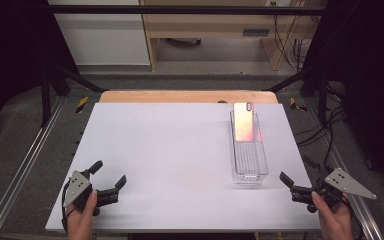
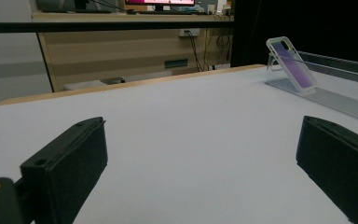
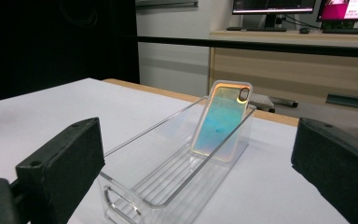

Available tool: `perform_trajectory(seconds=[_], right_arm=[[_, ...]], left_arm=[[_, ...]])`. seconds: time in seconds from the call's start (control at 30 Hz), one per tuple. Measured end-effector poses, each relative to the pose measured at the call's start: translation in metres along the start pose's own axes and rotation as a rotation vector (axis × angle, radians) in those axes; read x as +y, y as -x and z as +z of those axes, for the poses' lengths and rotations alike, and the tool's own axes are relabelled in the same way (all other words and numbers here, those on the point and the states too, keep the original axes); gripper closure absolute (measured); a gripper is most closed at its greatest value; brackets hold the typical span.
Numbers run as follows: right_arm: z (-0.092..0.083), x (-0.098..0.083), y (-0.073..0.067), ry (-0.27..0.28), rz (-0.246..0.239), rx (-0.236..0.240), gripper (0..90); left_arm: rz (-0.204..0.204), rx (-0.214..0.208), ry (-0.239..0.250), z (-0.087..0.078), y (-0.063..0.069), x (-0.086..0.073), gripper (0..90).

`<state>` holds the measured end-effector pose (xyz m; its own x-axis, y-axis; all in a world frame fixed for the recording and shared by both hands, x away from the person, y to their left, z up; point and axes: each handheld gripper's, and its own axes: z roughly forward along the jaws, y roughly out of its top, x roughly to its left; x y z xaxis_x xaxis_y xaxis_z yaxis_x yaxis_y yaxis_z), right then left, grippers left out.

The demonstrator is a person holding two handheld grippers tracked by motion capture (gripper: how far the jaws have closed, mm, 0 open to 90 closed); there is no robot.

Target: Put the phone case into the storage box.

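Item 1, near left: left gripper (image 1: 111,178), held in a hand at the table's near edge, jaws spread wide, nothing between them; apparently parked, well apart from the work.

Item 2, near right: right gripper (image 1: 296,173), jaws likewise wide and empty, aimed toward the tray, probably readied for a reach.

Item 3, right side, farther: clear plastic tray (image 1: 236,165), long axis running near to far on the white table (image 1: 170,150).

Item 4, tray's far end: phone case (image 1: 243,121), iridescent, leaning tilted against the far wall, camera cutout uppermost. The right gripper view reveals the tray's ribbed floor (image 3: 177,179); the left gripper view gives the lean side-on (image 2: 292,63).
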<state>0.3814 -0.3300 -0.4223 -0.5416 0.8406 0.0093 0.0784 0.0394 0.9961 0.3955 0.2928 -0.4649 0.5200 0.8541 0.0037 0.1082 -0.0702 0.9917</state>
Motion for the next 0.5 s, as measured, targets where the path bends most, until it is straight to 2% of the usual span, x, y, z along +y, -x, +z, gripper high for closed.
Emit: perform_trajectory(seconds=[0.23, 0.5], right_arm=[[0.005, -0.02, -0.007, -0.007, 0.019, 0.017, 2.7], [0.011, -0.025, -0.017, -0.005, 0.0, 0.053, 2.7]], left_arm=[[0.013, -0.01, 0.012, -0.002, -0.004, -0.001, 1.5], [0.032, -0.031, 0.021, -0.002, -0.002, 0.0, 1.4]])
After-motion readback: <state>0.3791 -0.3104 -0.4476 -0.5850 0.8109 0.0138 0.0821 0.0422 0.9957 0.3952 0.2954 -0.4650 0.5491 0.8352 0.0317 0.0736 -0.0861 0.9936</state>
